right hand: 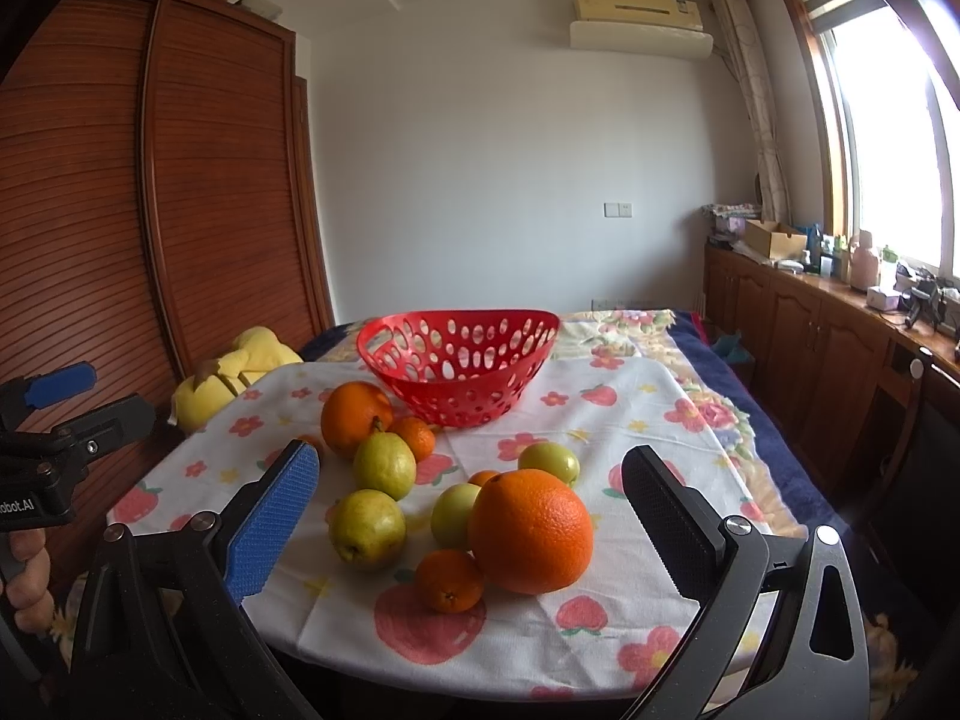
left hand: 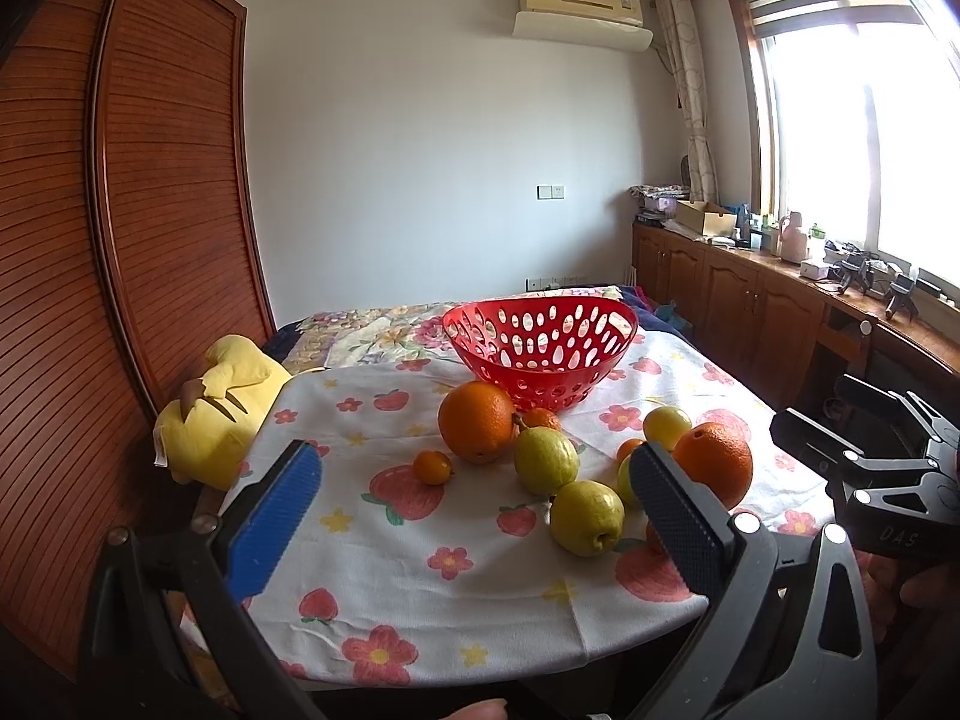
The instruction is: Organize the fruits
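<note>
An empty red perforated basket (left hand: pixel 462 336) (right hand: pixel 384 363) stands at the back of the flowered tablecloth (left hand: pixel 420 588). In front of it lie two big oranges (left hand: pixel 477 420) (left hand: pixel 714 462), two yellow-green pears (left hand: pixel 545 459) (left hand: pixel 585 516), small tangerines (left hand: pixel 432 467) and round green-yellow fruits (left hand: pixel 666 426). My left gripper (left hand: pixel 477 450) hovers open before the cluster, holding nothing. My right gripper (right hand: pixel 468 453) is open too, with the nearer big orange (right hand: pixel 531 531) and a tangerine (right hand: pixel 449 579) just beyond its fingers. Each gripper shows at the other view's edge (left hand: pixel 870 456) (right hand: pixel 60 396).
A yellow plush toy (left hand: pixel 222 420) (right hand: pixel 240 372) leans at the table's left edge against a wooden slatted wardrobe (left hand: pixel 150 210). Low wooden cabinets (right hand: pixel 810 330) with clutter line the right wall under the window. A hand (right hand: pixel 24 570) grips the left gripper's handle. The table's front edge is close.
</note>
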A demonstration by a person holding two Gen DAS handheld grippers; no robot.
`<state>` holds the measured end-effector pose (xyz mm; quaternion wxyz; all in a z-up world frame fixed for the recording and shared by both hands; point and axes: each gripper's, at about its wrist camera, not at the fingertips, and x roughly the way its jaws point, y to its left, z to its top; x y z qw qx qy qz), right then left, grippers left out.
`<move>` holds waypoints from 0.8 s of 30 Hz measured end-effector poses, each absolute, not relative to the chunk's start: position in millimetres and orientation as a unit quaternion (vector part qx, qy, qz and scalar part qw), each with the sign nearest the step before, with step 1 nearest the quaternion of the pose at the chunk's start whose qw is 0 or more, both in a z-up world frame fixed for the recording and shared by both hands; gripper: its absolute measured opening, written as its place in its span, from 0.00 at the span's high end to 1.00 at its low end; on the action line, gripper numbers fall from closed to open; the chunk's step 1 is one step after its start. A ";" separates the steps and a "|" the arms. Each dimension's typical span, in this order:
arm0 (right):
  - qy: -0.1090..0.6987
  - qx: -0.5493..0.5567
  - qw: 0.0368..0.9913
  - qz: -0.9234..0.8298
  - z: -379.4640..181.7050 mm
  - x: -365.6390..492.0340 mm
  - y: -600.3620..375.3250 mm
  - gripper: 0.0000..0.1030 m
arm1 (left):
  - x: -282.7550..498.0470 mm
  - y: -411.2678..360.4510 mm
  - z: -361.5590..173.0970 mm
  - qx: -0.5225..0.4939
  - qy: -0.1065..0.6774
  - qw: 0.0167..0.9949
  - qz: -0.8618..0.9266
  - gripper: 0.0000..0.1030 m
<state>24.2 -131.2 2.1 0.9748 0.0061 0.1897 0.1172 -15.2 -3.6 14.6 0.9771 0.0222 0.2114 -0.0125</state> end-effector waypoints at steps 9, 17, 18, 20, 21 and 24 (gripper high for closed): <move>0.190 0.006 0.975 0.117 2.2 24.3 -131.0 0.00 | -15.6 -3.6 14.6 0.022 0.212 0.977 -0.013 0.00; 0.197 0.004 0.973 0.116 -3.3 26.8 -132.4 0.00 | -8.7 -4.5 6.1 0.019 0.225 0.974 -0.021 0.00; 0.200 0.004 0.973 0.116 -5.1 27.7 -133.8 0.00 | -7.2 -5.1 3.3 0.019 0.228 0.973 -0.022 0.00; 0.209 0.004 0.971 0.115 -10.1 32.1 -136.5 0.00 | -2.0 -4.9 -5.1 0.014 0.240 0.970 -0.028 0.00; 0.213 0.003 0.970 0.114 -12.5 34.1 -137.8 0.00 | 0.0 -4.7 -8.4 0.012 0.245 0.969 -0.032 0.00; 0.225 0.004 0.968 0.115 -20.2 41.0 -142.7 0.00 | 7.0 -4.5 -18.1 0.006 0.259 0.965 -0.042 0.00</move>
